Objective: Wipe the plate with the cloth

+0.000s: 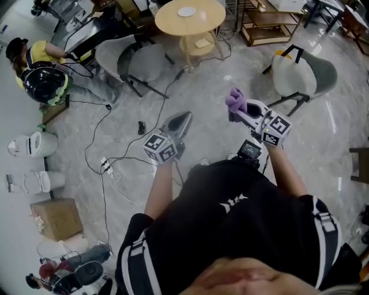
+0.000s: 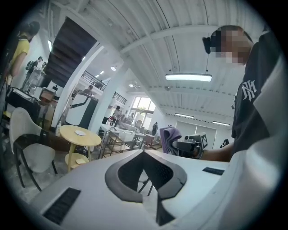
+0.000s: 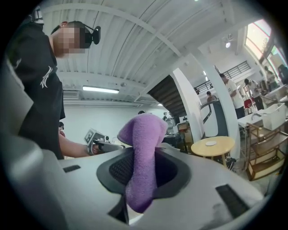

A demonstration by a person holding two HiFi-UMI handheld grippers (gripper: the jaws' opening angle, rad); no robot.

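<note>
We log the right gripper (image 1: 235, 112) clenched on the purple cloth (image 1: 235, 99) in mid-air, the left gripper (image 1: 185, 117) closed on nothing, and the white plate (image 1: 187, 11) well ahead of both, on the round wooden table (image 1: 167, 23).

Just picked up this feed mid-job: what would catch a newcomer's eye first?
The purple cloth stands out, clamped in the right tongs and sticking up above them in mid-air. The left tongs are shut on nothing beside it. The white plate sits far off on a round wooden table, across the floor.
</note>
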